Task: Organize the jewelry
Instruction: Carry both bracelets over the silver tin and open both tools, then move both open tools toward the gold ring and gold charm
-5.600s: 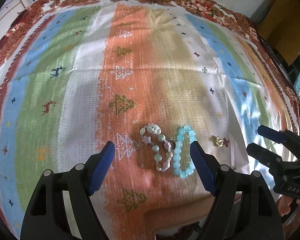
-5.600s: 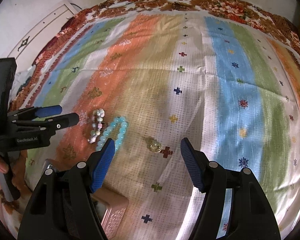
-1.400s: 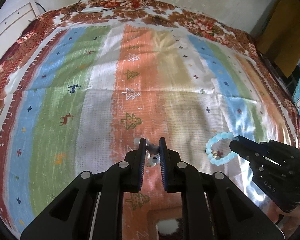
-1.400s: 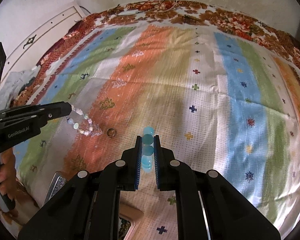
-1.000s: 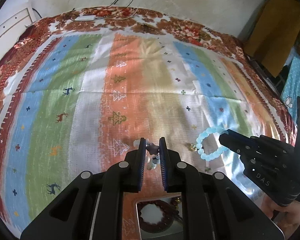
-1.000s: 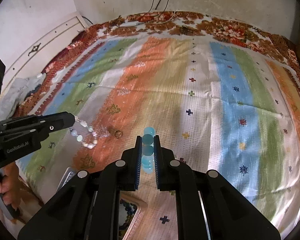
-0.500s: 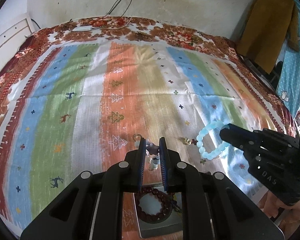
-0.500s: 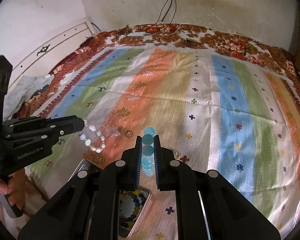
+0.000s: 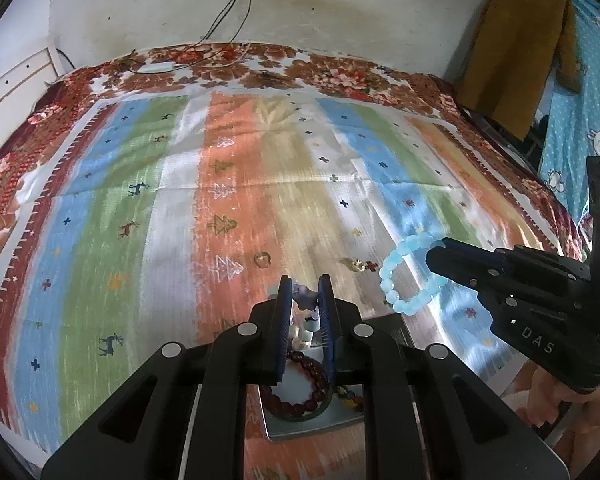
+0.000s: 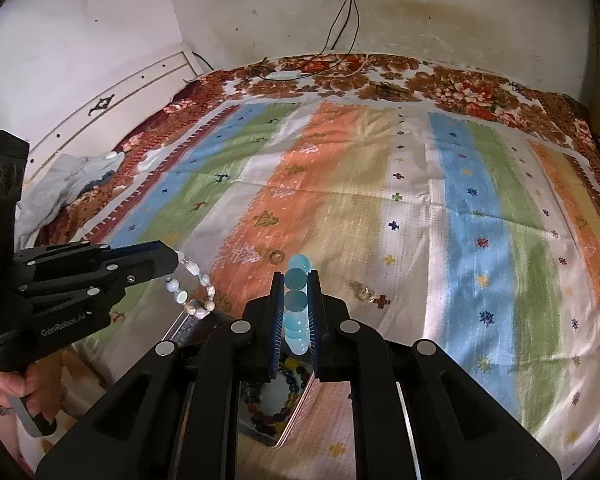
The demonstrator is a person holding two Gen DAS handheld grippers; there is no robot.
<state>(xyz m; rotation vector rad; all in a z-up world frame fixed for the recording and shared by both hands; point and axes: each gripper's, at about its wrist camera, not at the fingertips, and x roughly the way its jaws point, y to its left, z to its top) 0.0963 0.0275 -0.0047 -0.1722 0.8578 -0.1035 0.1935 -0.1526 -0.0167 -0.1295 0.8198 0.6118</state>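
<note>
The right tongs (image 10: 294, 312) clamp a light-blue round-bead bracelet (image 10: 296, 300), its beads stacked between the blue pads. Directly below sits an open metal tin (image 10: 284, 408) holding dark beaded bracelets. To the left, the left tongs (image 10: 172, 260) pinch a pale mixed-stone bracelet (image 10: 196, 288) above the striped bedspread (image 10: 420, 208).

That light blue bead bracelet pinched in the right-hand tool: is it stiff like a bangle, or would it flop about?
Probably floppy: the blue bracelet hangs as a sagging loop from the right gripper, pinched at one spot only. Its smooth, glossy, round beads look slippery and may roll a little once laid down. It seems light, since so narrow a pinch holds it.
</note>
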